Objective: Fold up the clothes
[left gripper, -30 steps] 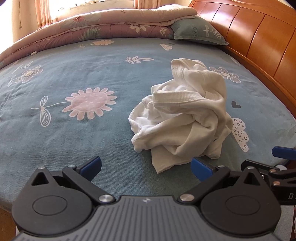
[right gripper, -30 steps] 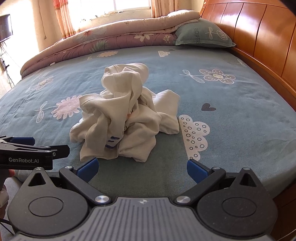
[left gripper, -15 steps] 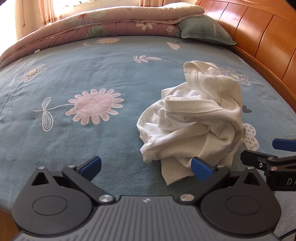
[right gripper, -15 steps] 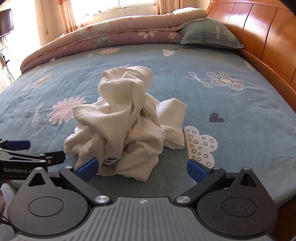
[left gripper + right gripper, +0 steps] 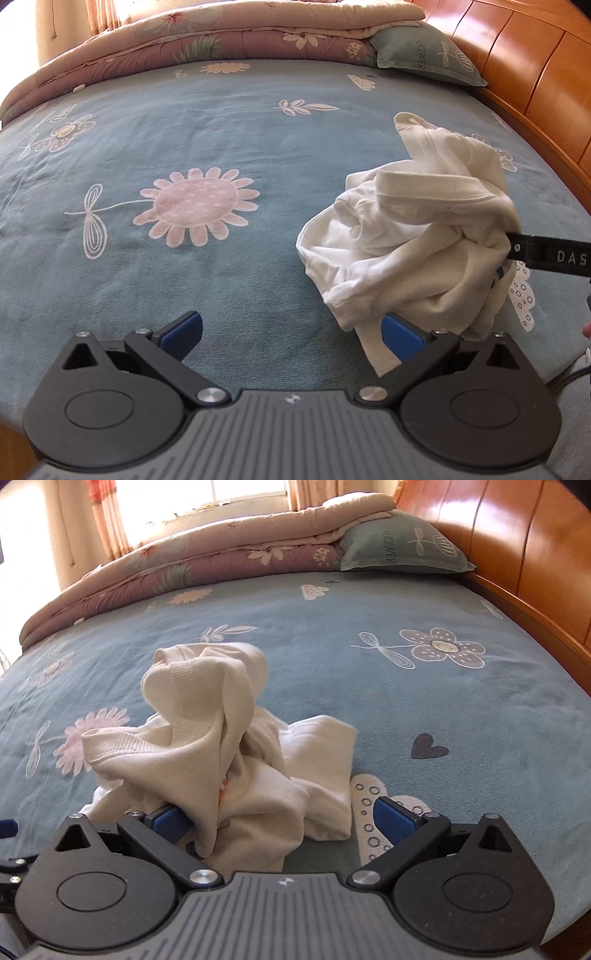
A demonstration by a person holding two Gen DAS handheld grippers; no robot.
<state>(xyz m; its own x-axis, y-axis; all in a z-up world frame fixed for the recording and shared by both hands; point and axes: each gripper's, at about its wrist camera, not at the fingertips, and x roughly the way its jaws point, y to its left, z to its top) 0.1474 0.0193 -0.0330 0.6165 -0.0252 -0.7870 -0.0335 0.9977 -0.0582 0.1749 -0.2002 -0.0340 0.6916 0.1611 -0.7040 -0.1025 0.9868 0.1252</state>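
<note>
White cotton, a crumpled T-shirt (image 5: 417, 240), sits bunched on the blue flowered bed sheet (image 5: 184, 122), towards the near right of the bed. Our left gripper (image 5: 291, 328) is spread wide, its right finger touching the shirt's near edge. Our right gripper (image 5: 284, 819) is spread around the heap's near folds, not clenched.

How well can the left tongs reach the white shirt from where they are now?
Probably well. The left tongs are open, and the crumpled white shirt lies just ahead on the bed, its near edge touching one fingertip. Nothing lies between them.
</note>
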